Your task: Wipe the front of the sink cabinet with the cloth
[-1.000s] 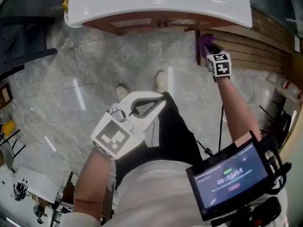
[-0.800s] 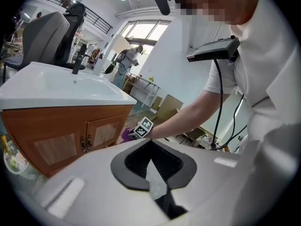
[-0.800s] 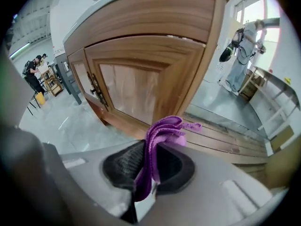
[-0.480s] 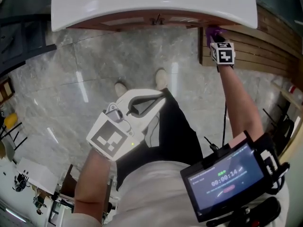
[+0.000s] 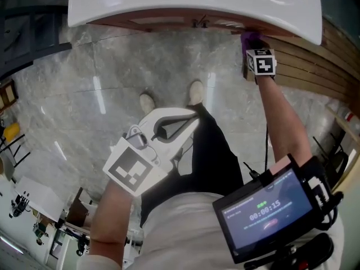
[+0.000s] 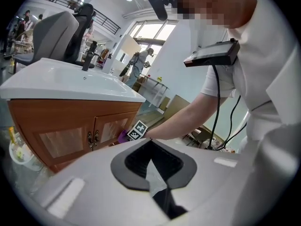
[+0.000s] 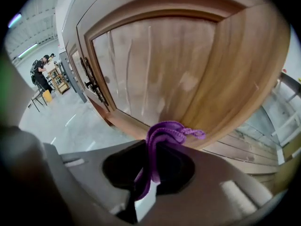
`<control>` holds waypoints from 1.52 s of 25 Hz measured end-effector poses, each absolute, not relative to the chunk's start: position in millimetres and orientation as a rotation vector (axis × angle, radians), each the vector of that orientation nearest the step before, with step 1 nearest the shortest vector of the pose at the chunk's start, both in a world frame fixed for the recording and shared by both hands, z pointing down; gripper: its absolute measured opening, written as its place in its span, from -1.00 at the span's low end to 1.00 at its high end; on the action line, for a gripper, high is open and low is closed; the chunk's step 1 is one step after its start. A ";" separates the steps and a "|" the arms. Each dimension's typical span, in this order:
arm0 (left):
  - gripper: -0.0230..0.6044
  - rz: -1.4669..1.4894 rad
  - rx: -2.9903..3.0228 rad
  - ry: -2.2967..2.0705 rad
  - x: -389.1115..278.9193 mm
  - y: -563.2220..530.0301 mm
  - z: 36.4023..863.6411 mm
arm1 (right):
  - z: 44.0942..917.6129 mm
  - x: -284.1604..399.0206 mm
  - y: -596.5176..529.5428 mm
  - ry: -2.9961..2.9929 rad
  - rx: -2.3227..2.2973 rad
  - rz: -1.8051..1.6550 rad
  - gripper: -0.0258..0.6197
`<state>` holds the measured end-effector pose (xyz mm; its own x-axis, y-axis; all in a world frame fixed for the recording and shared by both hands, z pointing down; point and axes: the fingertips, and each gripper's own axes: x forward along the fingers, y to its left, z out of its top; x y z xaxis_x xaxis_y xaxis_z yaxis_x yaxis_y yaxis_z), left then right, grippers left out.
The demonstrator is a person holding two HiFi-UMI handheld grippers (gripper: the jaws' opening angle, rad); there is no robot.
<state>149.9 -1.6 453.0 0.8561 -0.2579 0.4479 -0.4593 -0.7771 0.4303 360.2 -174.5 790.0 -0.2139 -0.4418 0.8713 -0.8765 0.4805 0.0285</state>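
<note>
Right gripper [image 7: 153, 166] clamped tight on the purple cloth [image 7: 162, 135], with a bunched fold poking past the tips. It sits at the right end of the sink cabinet [image 7: 155, 65] front, low on the door panel; touching the wood or just off it, cannot tell.

Cloth looks light, soft and limp (will bunch, not spread). Best pinched mid-fold so a pad leads the tips.

Left gripper [image 5: 191, 118] closed on nothing, near the body, well apart from the cabinet.
</note>
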 end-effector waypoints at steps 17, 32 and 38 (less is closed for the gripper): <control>-0.91 0.433 2.387 -0.669 79.1 19.3 462.3 | 805.2 238.3 -172.2 -1.910 0.941 0.553 -0.75; -0.91 0.435 2.415 -0.683 4.6 24.6 461.2 | 809.4 140.5 -165.8 -1.923 0.911 0.552 -0.75; -0.91 0.452 2.398 -0.692 -23.7 31.5 465.3 | 806.3 88.1 -165.4 -1.952 0.881 0.548 -0.75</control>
<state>-23.7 31.5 465.3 0.8065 -0.3685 0.4623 -0.5713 -0.6871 0.4489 88.1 -165.4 806.3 -0.3433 -0.3629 0.8663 -0.7607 0.6484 -0.0299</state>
